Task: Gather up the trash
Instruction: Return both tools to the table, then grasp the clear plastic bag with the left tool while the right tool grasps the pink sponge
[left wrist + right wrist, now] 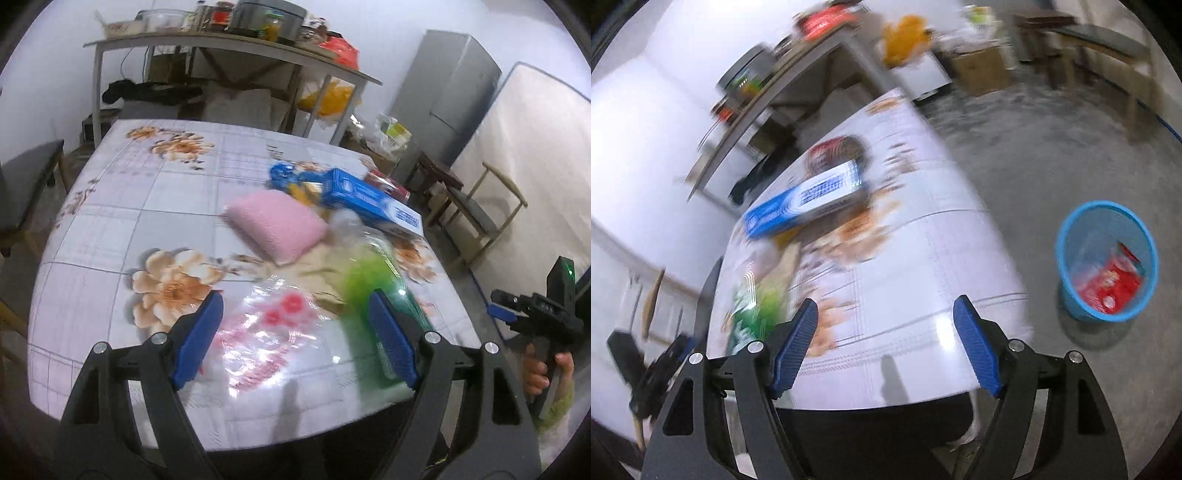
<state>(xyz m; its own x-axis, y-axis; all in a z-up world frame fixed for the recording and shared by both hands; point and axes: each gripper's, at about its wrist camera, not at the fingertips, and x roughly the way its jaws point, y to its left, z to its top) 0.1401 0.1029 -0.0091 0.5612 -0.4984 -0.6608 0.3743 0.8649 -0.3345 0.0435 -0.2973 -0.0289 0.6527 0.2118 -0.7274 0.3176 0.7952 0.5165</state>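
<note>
both jaws stand released and empty: left gripper (295, 339) above a clear floral bag (266, 332) on the table (110, 221); right gripper (886, 347) left of the blue bin (1067, 236).

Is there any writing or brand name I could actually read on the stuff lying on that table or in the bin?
None can be read.
Blue box: white print, too blurred.
Green packet: white lettering, smeared by motion.
Clear bag: pink print, illegible.
Red packet in the blue bin: too blurred.
</note>
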